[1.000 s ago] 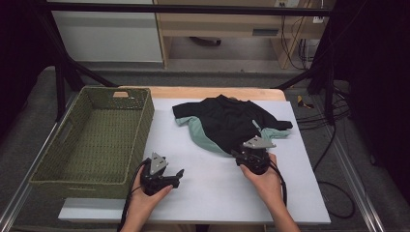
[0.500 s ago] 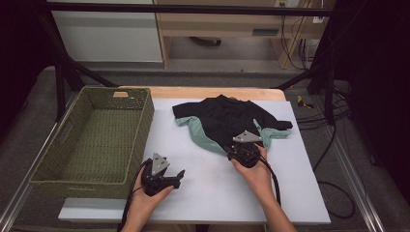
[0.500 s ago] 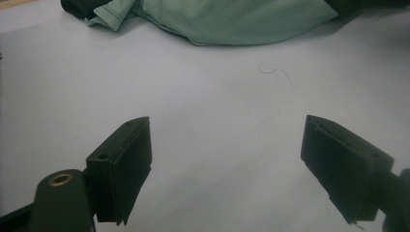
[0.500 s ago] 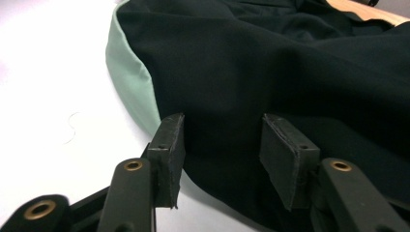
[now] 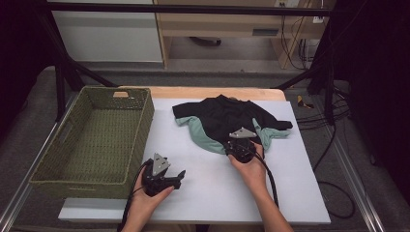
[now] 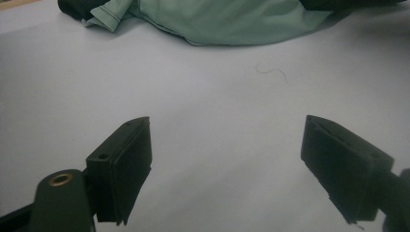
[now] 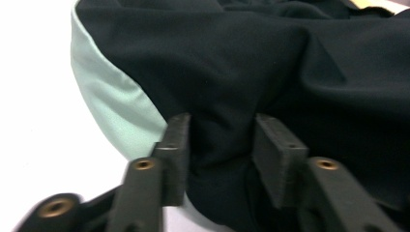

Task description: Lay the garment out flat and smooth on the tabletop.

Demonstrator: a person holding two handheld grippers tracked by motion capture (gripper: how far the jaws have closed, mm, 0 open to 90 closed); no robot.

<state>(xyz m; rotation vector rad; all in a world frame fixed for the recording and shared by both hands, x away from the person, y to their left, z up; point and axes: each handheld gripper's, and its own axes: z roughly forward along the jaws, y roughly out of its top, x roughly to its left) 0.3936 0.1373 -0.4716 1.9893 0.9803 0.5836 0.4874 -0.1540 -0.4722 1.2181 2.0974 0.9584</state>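
left of the shirt (image 5: 227,116): green wicker basket (image 5: 96,140), well apart. right gripper (image 7: 220,140) jaws have just been closing, pinching black cloth; left gripper (image 6: 227,164) wide open, holding nothing, over bare white table (image 5: 217,193).

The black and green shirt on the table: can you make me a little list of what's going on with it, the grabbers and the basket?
shirt: black and mint-green shirt, crumpled on the white table
right gripper: at the shirt's near edge, jaws just closing, a fold of black cloth between them
left gripper: jaws wide apart over bare table, nothing between them
basket: green woven basket at the table's left, nothing inside
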